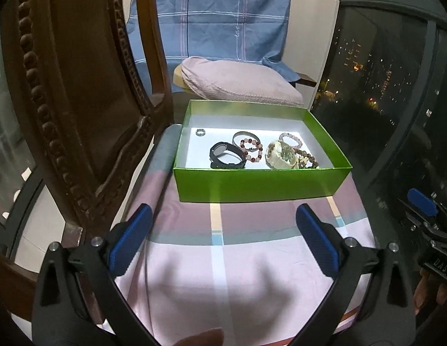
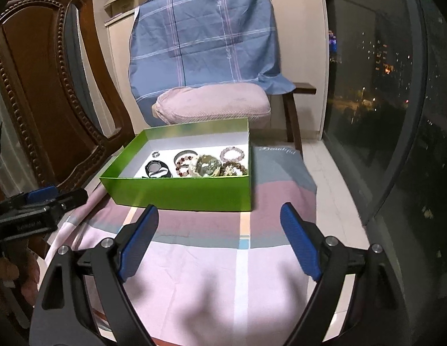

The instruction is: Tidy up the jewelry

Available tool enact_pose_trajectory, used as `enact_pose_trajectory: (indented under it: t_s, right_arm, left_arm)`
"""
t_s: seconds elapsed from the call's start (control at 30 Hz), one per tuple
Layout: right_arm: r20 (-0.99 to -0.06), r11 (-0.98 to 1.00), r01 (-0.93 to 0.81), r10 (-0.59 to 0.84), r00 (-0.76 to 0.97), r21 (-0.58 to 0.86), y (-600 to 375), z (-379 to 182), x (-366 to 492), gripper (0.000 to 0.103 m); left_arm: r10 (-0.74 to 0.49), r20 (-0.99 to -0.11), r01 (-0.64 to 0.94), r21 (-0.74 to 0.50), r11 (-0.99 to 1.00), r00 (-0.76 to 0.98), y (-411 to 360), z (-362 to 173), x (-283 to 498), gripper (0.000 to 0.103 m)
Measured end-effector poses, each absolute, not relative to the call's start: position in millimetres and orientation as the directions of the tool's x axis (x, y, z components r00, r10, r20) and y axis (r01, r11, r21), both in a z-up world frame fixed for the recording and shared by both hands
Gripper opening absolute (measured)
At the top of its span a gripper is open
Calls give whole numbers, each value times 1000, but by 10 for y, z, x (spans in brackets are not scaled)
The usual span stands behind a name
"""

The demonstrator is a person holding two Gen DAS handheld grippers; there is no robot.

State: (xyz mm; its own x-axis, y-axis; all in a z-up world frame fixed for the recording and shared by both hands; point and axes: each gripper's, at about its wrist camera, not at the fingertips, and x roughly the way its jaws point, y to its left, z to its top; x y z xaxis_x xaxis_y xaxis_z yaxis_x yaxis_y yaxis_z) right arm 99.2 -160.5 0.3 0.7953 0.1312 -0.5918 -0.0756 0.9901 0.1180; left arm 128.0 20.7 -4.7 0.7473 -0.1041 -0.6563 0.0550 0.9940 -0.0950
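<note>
Jaws spread wide on left gripper (image 1: 223, 240) and right gripper (image 2: 220, 238), nothing between the blue pads, both low in frame over the pink-striped cloth (image 1: 252, 274). Green box (image 1: 252, 181) at frame centre on that cloth, lid off, white inside. In it: small ring (image 1: 200, 132) upper left, black watch (image 1: 226, 155) lower left, grey bangle (image 1: 246, 137) touching red-and-pink bead bracelet (image 1: 252, 150), cream watch (image 1: 282, 154) right of centre, pink bead bracelet (image 1: 292, 139) and brown bead bracelet (image 1: 308, 160) at right. Carved wooden chair (image 1: 79, 101) at left, dark window (image 1: 376, 86) at right.
</note>
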Motion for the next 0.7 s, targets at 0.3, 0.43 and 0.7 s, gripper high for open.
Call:
enact_pose_trajectory:
  t_s: [0.3,0.43,0.7]
  right_arm:
    - [-596,990,-89,138,791,111,-1522,-4,1010,84]
    - [-598,991,-87,134,791,106,-1516,-13,1010,84]
    - [-601,991,-88,132,788,102,-1513,-31,1039,84]
  left_arm:
    - [-47,-635,34,-34,999,771,132,-48,1223,99]
    - [-46,-641,27,-40,999,766,148,-50,1230,99]
    - [-40,-640,32,-24,999,768,114,-46,1215,99]
